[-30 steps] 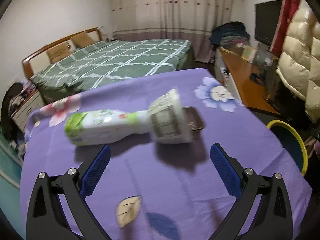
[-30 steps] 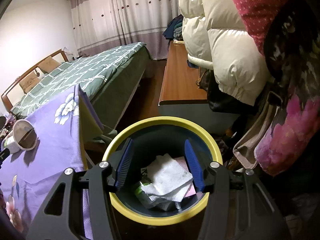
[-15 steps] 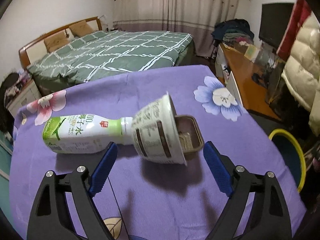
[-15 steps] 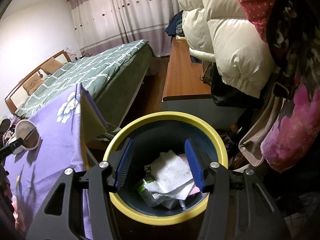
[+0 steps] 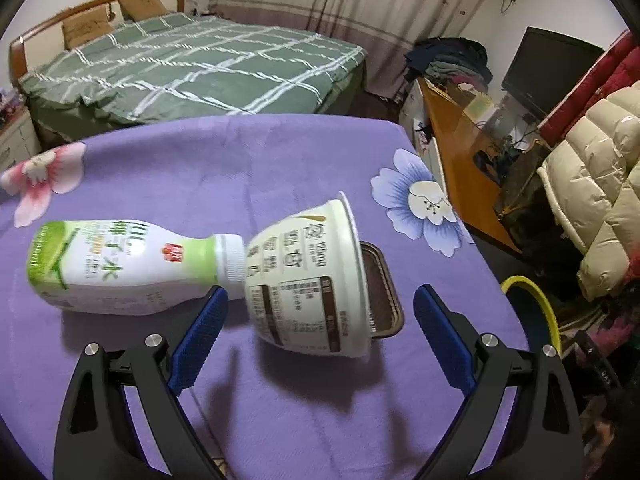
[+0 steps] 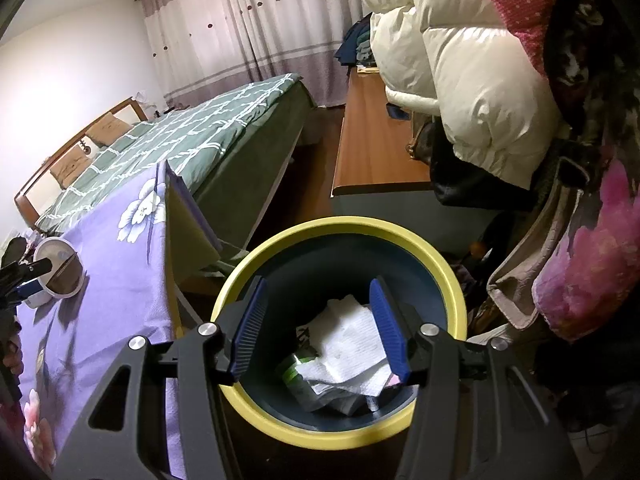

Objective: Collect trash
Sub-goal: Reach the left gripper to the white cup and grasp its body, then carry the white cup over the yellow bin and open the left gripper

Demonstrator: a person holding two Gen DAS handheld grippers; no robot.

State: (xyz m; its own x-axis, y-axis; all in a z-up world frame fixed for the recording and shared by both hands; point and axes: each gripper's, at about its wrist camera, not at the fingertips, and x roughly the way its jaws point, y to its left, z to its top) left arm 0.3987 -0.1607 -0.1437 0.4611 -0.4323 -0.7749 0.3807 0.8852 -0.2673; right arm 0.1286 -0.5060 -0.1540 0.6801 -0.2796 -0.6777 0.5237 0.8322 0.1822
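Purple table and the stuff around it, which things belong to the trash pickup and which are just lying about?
Part of the job:
- bottle, lying on its side
- cup, tipped over, with a brown lid
- bin holding tissue
- left gripper, jaws wide around the cup

Just lying about:
- bed
- coat
- TV

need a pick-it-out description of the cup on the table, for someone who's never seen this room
On the purple flowered tablecloth, trash lies just ahead of the left tool, whose open jaws have just been widening. The cup is the white tub on its side, wide rim toward a brown tray. Unlike the green-and-white bottle capping its base, it's squat with brown-banded print.
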